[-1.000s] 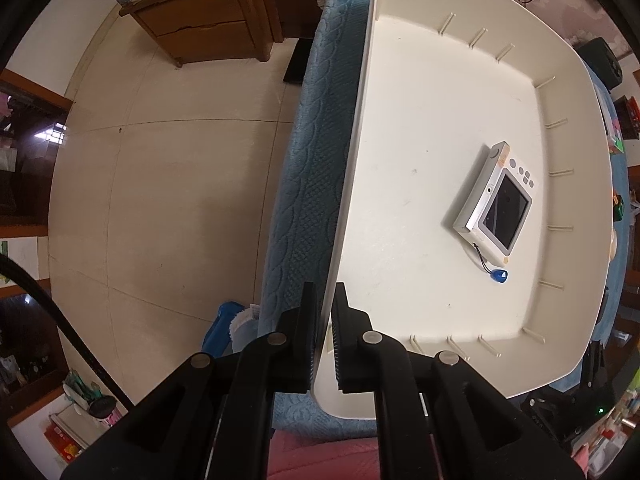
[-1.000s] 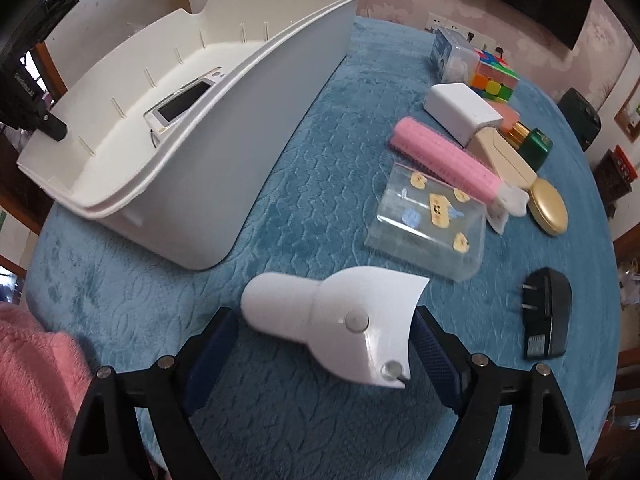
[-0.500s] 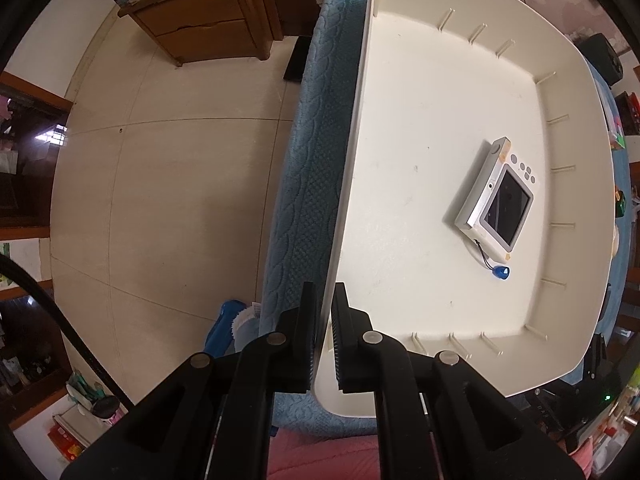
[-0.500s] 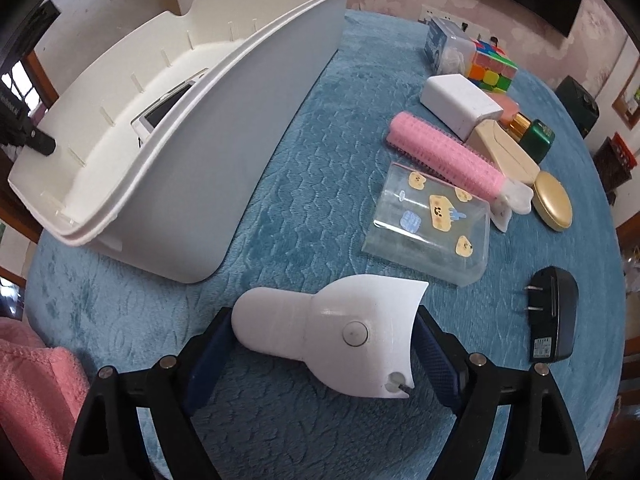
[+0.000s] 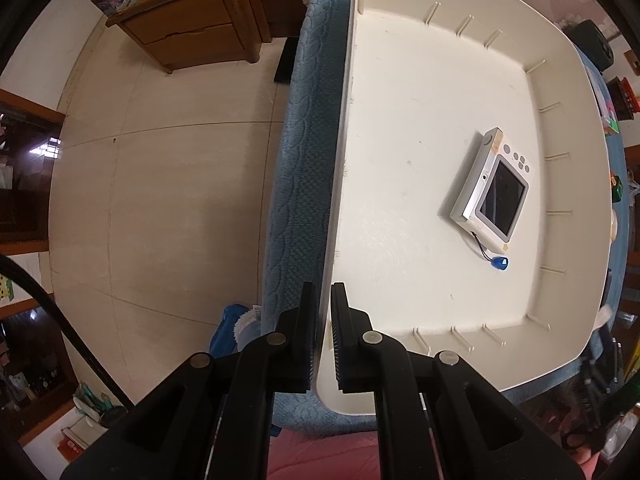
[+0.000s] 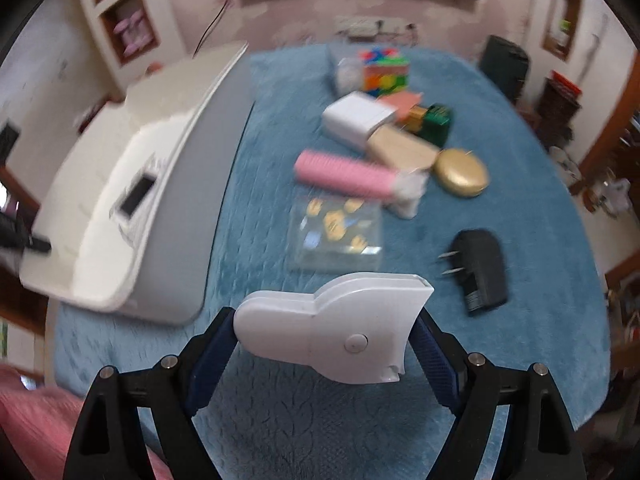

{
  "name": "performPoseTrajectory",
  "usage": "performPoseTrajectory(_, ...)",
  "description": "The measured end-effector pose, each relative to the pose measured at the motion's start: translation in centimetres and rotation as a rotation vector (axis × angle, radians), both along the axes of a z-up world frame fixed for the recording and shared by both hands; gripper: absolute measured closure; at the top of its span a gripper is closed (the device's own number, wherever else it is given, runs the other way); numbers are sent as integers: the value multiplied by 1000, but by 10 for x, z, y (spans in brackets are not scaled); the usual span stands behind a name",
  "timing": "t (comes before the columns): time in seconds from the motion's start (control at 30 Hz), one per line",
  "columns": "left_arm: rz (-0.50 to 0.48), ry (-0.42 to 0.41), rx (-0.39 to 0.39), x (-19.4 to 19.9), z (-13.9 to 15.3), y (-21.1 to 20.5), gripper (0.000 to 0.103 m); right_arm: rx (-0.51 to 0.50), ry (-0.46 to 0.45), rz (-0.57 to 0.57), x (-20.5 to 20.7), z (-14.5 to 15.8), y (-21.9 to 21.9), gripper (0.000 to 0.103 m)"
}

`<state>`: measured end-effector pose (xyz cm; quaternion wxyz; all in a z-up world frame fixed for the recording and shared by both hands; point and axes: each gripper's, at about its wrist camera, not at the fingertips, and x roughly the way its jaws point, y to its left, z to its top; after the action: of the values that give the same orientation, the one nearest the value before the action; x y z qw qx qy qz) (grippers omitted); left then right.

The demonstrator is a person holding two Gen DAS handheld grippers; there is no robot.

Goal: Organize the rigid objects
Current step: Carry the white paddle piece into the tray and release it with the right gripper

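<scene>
Early in the task, judging from how things lie: only one item inside the white bin [image 5: 420, 80], namely the small camera-like device [image 5: 490, 190] with a dark screen and a blue tag on a cord, lying flat on the bin floor near the far wall. Left claw [image 5: 324, 336] pinched nearly shut on the bin's near rim, one finger outside and one inside the wall, pointing straight down, apparently steadying the bin. Right claw [image 6: 328, 336] spread wide and closed on the white plastic piece [image 6: 336, 328], a flat part with a rounded narrow end and a flared end; both blue pads pressing on its two ends, and the piece held clear above the blue bench [image 6: 520, 220] cover. Much blur in the right wrist view, so probably a carry in progress, with the bin up and to the left in this view. Left to do, as it seems: placing this white piece in the bin, then the rest on the bench, that is the black plug adapter [image 6: 482, 270], the clear box with yellow stickers [image 6: 338, 232], the pink roller [image 6: 344, 178], the gold oval case [image 6: 462, 174], the beige case [image 6: 402, 152], the white box [image 6: 358, 120], the green item [image 6: 436, 122] and the colour cube [image 6: 386, 70]. Most of the sorting not yet done.
</scene>
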<state>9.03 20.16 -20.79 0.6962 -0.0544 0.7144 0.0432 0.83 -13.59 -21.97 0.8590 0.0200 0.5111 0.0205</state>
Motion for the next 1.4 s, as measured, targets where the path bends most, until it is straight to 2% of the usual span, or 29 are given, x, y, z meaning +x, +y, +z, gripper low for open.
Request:
performPoseTrajectory(0.13,-5,2,-8,0,1,2,94,10,-81,-52,-4,27,-4,18)
performPoseTrajectory(0.3,-23,-1,-8,2,2,3,94,29,-174,-49,6,56,8,18)
performPoseTrajectory(0.7,-40,-4,-17,1,2,0,94,60,-323,153,16,92,75,18)
performPoseTrajectory(0.9,-47,-3,-13,2,2,-3,94,66,-340,269,20,96,109,18)
performPoseTrajectory(1.07,-46,-4,-14,1,1,-4,94,87,-311,370,17,92,138,18)
performPoseTrajectory(1.2,-45,-5,-15,1,1,-5,94,44,-249,473,12,81,167,17)
performPoseTrajectory(1.4,-47,-5,-14,1,0,-5,94,3,-252,569,0,77,188,16)
